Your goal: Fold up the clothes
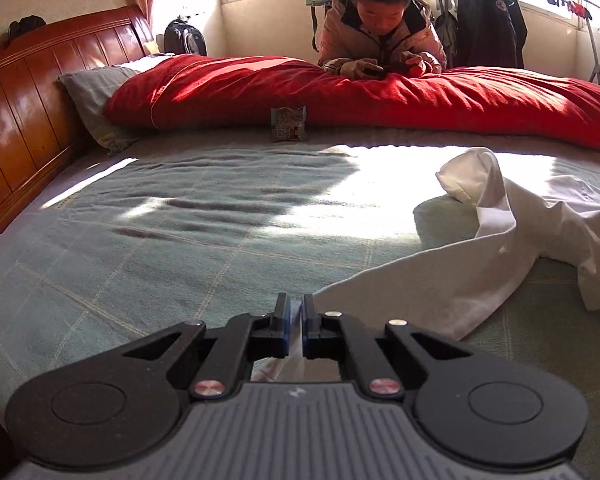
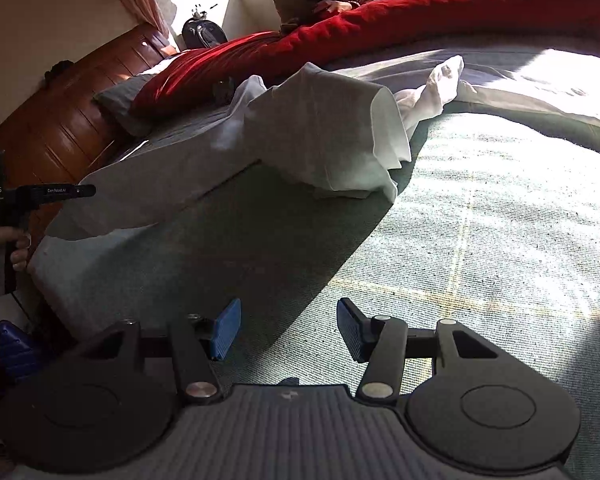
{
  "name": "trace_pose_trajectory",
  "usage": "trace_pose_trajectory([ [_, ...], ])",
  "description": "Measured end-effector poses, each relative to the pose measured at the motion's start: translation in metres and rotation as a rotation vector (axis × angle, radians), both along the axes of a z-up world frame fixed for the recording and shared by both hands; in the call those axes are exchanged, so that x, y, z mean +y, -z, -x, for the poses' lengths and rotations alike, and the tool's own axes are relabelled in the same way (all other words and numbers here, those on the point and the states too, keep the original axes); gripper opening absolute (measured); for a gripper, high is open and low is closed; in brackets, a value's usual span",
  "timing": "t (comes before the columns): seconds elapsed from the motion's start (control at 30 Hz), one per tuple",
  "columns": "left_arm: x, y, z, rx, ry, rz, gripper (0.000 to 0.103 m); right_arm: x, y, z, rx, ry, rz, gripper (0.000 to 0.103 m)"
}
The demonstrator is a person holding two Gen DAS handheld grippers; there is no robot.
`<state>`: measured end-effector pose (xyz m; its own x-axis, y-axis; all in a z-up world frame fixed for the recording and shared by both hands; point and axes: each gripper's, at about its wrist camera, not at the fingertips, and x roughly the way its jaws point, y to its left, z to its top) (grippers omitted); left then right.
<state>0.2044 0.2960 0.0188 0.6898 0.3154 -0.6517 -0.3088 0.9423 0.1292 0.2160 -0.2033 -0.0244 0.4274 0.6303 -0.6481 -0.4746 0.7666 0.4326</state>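
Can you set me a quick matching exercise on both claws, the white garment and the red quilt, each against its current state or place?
Things:
1. left claw
2. right claw
3. white garment
4. red quilt

States or places:
A. open, holding nothing
B. bunched along the far side of the bed
C. shut on an edge of cloth
D. partly lifted off the green bedspread

Pairs: 1-C, 2-A, 3-D, 4-B

Readable lettering on one handheld device only

At nine o'clock in the right wrist view, the black handheld left gripper [image 2: 82, 191] bore "DAS" on its body and "Gen Robot.AI" along its finger; smaller print beneath stayed illegible.
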Motion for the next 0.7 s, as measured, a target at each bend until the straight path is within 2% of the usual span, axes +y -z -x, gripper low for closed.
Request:
trace_pose_trajectory([
  [0.13, 0.046, -0.003, -0.005, -0.009, -0.070, 0.021, 0.003, 0.007, -0.001, -0.005, -0.002, 0.004, 0.019, 0.061],
  [0.27, 0.064, 0.008, -0.013, 0.019, 0.013, 0.132, 0.006, 0.015, -0.002, -0.010, -0.006, 0.008, 0.025, 0.061],
  [0.47, 0.036, 0.036, -0.034, 0.089, 0.165, 0.132, 0.023, 0.027, -0.001, -0.018, -0.002, 0.004, 0.037, 0.062],
  [0.63, -0.011, 0.047, -0.057, 0.081, 0.309, 0.075, 0.032, 0.037, 0.000, -0.021, -0.001, 0.000, 0.049, 0.063],
  [0.7, -0.030, 0.050, -0.067, 0.070, 0.358, 0.045, 0.044, 0.040, -0.001, -0.023, -0.004, -0.002, 0.054, 0.063],
])
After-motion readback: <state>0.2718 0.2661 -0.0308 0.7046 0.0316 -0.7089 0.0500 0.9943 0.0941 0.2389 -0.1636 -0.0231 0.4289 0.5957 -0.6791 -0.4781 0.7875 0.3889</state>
